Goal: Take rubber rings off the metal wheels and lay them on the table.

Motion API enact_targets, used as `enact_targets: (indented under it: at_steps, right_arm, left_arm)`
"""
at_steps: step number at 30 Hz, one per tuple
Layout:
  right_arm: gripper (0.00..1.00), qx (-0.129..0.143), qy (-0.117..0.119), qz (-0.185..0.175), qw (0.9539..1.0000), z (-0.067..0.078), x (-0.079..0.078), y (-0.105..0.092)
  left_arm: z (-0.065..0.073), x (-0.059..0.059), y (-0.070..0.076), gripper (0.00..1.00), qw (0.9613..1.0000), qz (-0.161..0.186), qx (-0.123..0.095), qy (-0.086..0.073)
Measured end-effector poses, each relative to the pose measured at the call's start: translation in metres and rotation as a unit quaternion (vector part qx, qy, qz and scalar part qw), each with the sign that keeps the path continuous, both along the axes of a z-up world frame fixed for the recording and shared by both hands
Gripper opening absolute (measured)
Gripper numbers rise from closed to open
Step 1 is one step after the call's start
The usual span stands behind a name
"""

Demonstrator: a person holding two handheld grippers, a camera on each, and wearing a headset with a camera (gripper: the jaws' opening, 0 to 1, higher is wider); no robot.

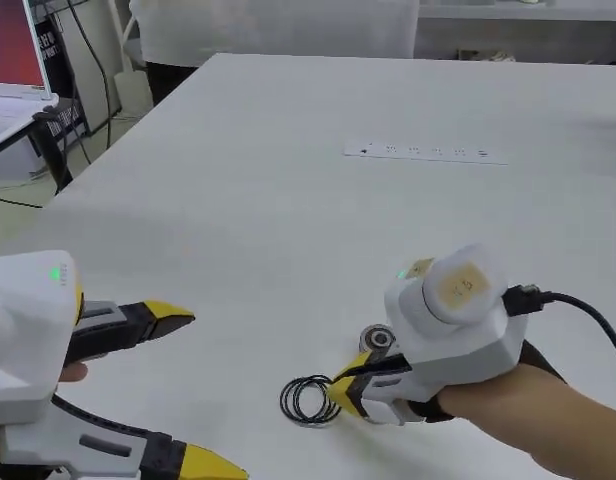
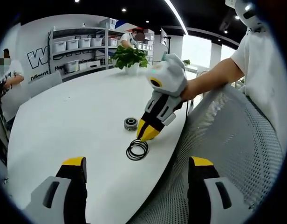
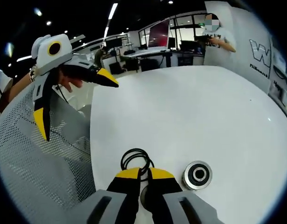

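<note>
Rubber rings [image 1: 310, 400]: thin black loops, perhaps three

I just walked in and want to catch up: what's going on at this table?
A person works at the white table with a gripper in each hand. The right gripper has its jaws pinched together on a small pile of thin black rubber rings lying on the table, with a small round metal wheel just beside them. The left gripper hangs off to the side, jaws wide open, holding nothing.
</note>
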State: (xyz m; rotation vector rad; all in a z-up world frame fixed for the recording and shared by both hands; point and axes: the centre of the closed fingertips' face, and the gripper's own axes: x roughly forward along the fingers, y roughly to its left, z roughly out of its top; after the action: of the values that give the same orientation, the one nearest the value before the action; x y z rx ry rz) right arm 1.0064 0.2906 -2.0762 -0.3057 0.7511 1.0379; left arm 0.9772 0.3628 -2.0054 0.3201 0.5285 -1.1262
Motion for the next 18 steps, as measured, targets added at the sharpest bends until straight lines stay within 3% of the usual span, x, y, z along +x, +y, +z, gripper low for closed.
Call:
enact_targets:
  at_steps: [12, 18]
  right_arm:
    - [0.05, 0.005, -0.015, -0.009, 0.9998, 0.012, 0.007, -0.005]
    - [0.06, 0.035, -0.021, -0.032, 0.9987, 0.032, 0.015, -0.008]
  left_arm:
    - [0.001, 0.000, 0.001, 0.88, 1.0000, 0.000, 0.001, -0.002]
    - [0.002, 0.000, 0.001, 0.88, 1.0000, -0.002, 0.000, -0.003]
